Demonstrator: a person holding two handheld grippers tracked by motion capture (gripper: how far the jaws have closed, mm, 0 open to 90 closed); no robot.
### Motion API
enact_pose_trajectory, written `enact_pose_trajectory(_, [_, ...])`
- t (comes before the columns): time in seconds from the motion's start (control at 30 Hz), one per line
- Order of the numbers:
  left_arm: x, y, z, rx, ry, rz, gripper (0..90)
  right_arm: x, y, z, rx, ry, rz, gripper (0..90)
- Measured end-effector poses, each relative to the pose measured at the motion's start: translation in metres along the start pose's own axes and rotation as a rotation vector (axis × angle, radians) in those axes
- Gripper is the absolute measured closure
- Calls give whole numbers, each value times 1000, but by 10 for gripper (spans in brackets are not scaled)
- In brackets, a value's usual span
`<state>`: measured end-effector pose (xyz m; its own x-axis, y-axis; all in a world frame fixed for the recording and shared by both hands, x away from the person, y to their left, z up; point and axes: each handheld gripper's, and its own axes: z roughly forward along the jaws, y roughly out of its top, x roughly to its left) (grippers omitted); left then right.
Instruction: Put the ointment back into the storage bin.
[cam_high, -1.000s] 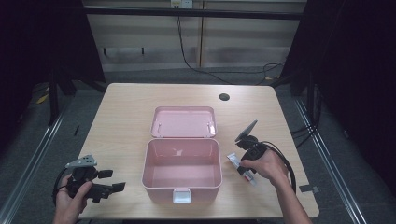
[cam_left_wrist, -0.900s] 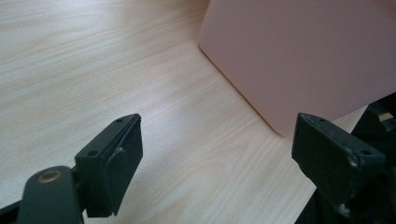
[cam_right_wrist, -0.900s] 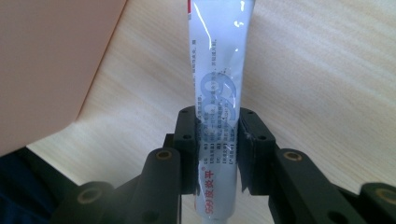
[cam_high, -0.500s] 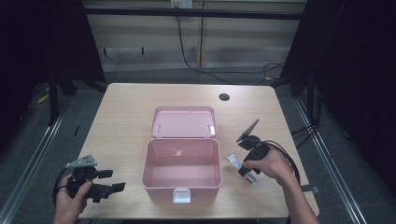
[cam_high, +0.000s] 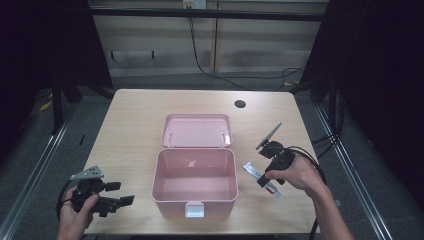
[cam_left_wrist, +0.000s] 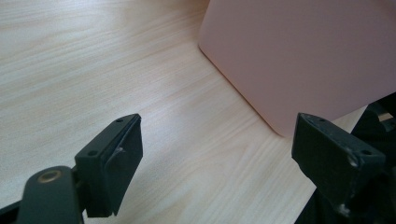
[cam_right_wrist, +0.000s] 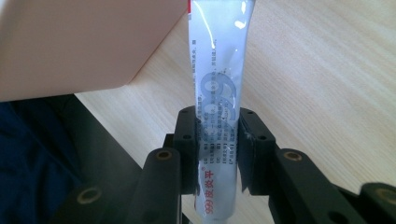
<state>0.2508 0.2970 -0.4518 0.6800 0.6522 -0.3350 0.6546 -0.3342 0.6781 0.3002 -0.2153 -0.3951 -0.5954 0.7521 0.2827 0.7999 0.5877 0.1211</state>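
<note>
An open pink box (cam_high: 159, 175) stands mid-table, its lid (cam_high: 196, 131) lying flat behind it. Just right of the box my right gripper (cam_high: 265, 181) is shut on a white and silver tube (cam_high: 254, 172) with red print, held a little above the tabletop. In the right gripper view the pads (cam_right_wrist: 186, 149) pinch the tube (cam_right_wrist: 217, 93) near its lower end, with the box corner (cam_right_wrist: 70, 42) at upper left. My left gripper (cam_high: 121, 193) rests open near the front left corner. Its jaws (cam_left_wrist: 217, 158) stand wide apart with nothing between them, facing the box wall (cam_left_wrist: 303, 56).
A dark round hole (cam_high: 240, 104) sits in the wooden table near its far right corner. The box latch (cam_high: 194, 210) faces the front edge. Black cables trail from both grippers, and dark floor surrounds the table.
My right gripper has risen a little with the tube clamped in it. The left gripper and the box have stayed put.
</note>
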Motion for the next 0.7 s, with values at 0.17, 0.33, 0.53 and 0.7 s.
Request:
enact_pose_trajectory(0.17, [0,0,0,3,5,5,164,4,-2,-11,-19,-3,-27,719])
enact_pose_trajectory(0.33, [0,0,0,-1,4,0,164,8,-3,-21,-47,19,-60,718])
enact_pose_trajectory(0.53, [-1,0,0,-3,4,1,164,11,-8,-34,-84,72,-106,719])
enact_pose_trajectory(0.7, [-1,0,0,-2,4,1,164,17,-9,-44,-97,87,-137,719])
